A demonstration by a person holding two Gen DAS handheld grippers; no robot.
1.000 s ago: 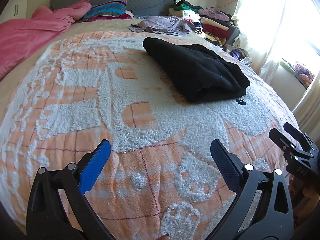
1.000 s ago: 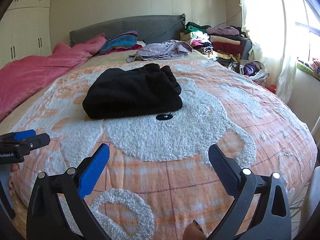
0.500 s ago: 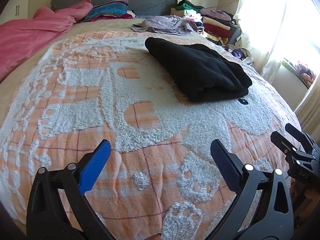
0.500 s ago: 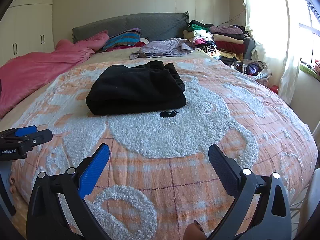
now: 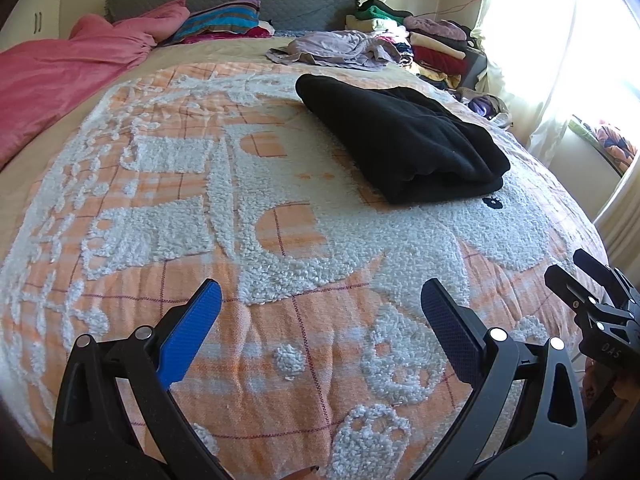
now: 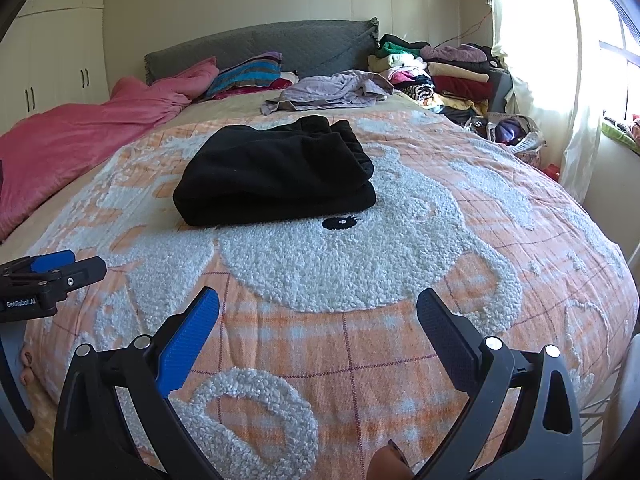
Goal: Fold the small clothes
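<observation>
A black garment (image 5: 400,140) lies folded in a thick bundle on the orange and white bedspread (image 5: 280,240); it also shows in the right wrist view (image 6: 276,172), mid-bed. My left gripper (image 5: 320,320) is open and empty, low over the near part of the bed, well short of the garment. My right gripper (image 6: 318,320) is open and empty, near the bed's front edge. Each gripper shows at the edge of the other's view: the right one (image 5: 592,292), the left one (image 6: 52,272).
A crumpled lilac garment (image 6: 332,90) lies near the grey headboard (image 6: 280,50). A pink duvet (image 6: 80,132) covers the left side. A stack of folded clothes (image 6: 440,68) stands at the back right by the curtain (image 6: 532,60). A small black patch (image 6: 340,222) marks the bedspread.
Both grippers have drawn back slightly toward the bed's front edge, so the black garment sits a little farther away. Both stay open and empty.
</observation>
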